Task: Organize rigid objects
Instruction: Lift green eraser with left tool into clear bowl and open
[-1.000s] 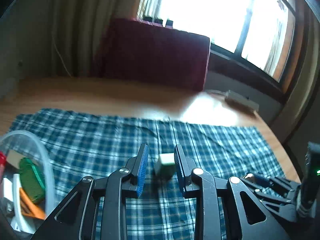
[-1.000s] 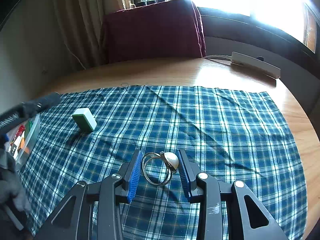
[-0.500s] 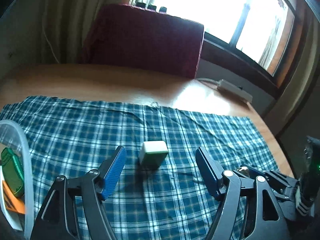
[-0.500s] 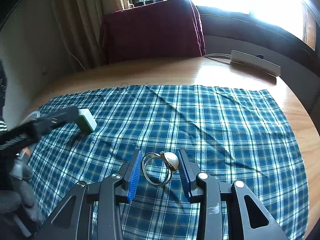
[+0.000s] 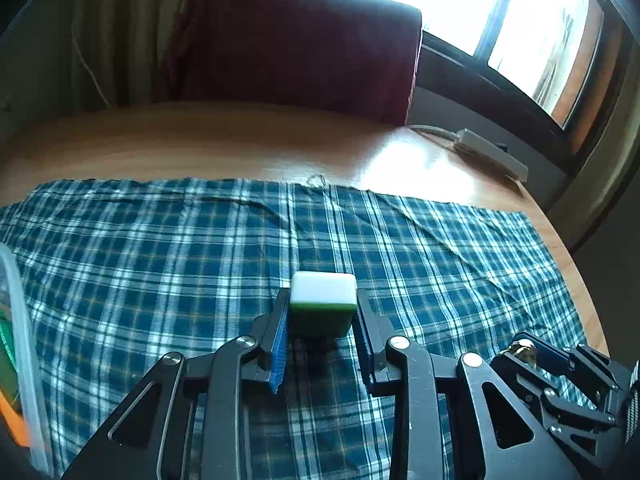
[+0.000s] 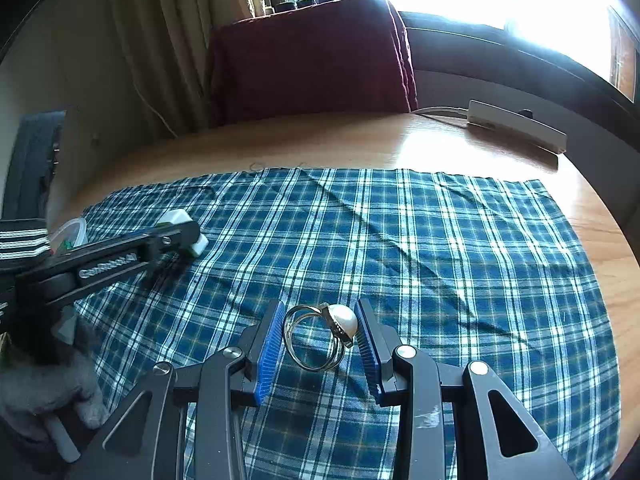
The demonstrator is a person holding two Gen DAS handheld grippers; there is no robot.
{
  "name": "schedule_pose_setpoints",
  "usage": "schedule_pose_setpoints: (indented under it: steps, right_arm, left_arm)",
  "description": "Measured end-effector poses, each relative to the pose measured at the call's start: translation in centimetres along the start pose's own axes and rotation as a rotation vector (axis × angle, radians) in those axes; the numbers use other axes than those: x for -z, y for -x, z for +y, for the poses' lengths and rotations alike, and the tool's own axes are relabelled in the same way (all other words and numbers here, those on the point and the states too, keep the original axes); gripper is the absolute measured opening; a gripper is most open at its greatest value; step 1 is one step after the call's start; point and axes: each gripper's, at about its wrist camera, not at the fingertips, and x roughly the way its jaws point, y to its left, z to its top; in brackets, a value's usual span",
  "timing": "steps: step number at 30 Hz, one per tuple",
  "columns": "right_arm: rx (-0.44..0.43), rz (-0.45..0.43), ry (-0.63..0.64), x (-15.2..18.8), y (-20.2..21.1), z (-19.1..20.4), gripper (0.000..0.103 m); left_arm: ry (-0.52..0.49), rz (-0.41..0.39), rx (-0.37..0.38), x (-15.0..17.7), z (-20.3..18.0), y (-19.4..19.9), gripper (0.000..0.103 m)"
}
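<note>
Left hand-held gripper (image 5: pixel 322 320) is closed down on the white-topped, green-bottomed rectangular tile (image 5: pixel 323 300): both blue ribbed pads (image 5: pixel 280 340) press the tile's short sides, and it sits right at the fingertips, white face up. From the right wrist view the same tile (image 6: pixel 182 224) is at the tip of the left hand-held gripper (image 6: pixel 176 236), low over the blue-and-white plaid cloth (image 6: pixel 400 240); can't tell whether it is touching the cloth or just off it. Right hand-held gripper (image 6: pixel 318 340) has hold of a silver wire ring with a round pearl-like white stone (image 6: pixel 320 336); the stone bears against the right pad and the band against the left pad, with the jaws narrowly apart around it, above the cloth's near edge. Cloth covers the middle of the round wooden bench (image 6: pixel 360 140). A clear plastic tub (image 5: pixel 22 360) with green and orange items inside sits at the cloth's left edge, just left of the left hand-held gripper. A grey-gloved hand (image 6: pixel 48 384) grips the left tool's handle. A white power strip (image 6: pixel 516 126) lies at the bench's far right edge.
</note>
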Motion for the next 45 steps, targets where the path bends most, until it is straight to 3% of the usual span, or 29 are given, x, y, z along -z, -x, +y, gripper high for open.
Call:
schedule_pose_setpoints:
  steps: [17, 34, 42, 43, 45]
  right_arm:
    - [0.001, -0.006, 0.001, -0.3, 0.2, -0.4, 0.038]
    - [0.017, -0.013, -0.015, -0.4, 0.4, -0.7, 0.038]
    - [0.028, -0.008, -0.027, -0.1, 0.3, -0.6, 0.038]
    - [0.03, -0.009, -0.029, 0.0, 0.3, -0.5, 0.038]
    - [0.03, -0.011, -0.031, 0.0, 0.3, -0.5, 0.038]
  left_arm:
    - [0.086, -0.241, -0.091, 1.2, 5.1, 10.5, 0.03]
    - [0.252, -0.317, -0.272, 4.6, 14.3, 16.3, 0.03]
    - [0.303, -0.318, -0.305, 5.4, 16.9, 16.7, 0.03]
    - [0.311, -0.321, -0.305, 5.5, 17.0, 16.7, 0.031]
    - [0.34, -0.333, -0.291, 5.8, 17.7, 16.9, 0.045]
